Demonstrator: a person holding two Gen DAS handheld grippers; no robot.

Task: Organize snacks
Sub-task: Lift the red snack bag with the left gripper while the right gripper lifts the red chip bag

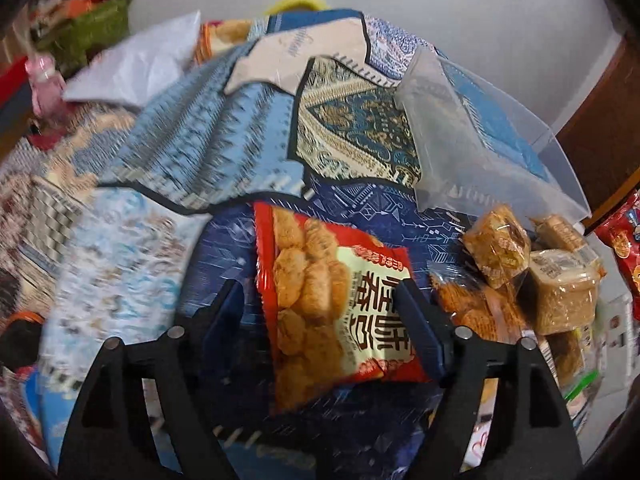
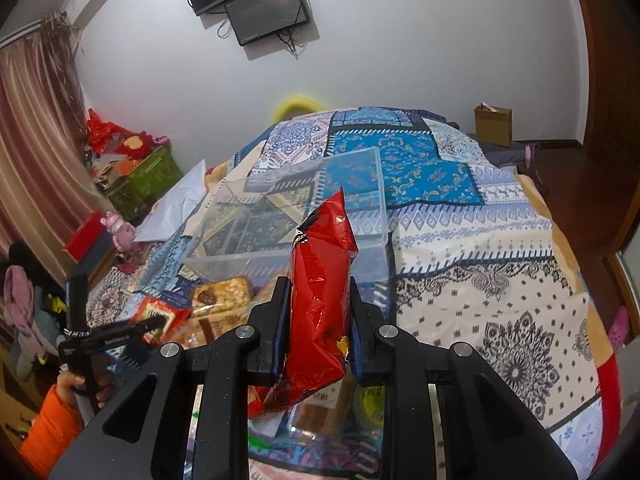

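While a red bag stood upright, pinched across its middle by the clenched right gripper, a second snack, the nugget packet, lay flat on the quilt between the spread fingers of the left gripper. Its jaws stood wide; the right-hand finger looked close to or against the packet's edge, though the blur left that unclear, and the other stood apart, so nothing was gripped. Both packs seemed light, air-filled foil: soft, crinkly, slick, and holding brittle pieces, so a gentle pinch across the narrow width or on a sealed end would likely serve better than a hard squeeze on the belly. Just beside the nugget packet sat a heap of wrapped cakes, firmer blocks in thin film. Beyond them a clear bin rested on the quilt, apparently empty and the likely place for the snacks. At the left of the right wrist view, a hand in an orange sleeve held the left gripper's handle.
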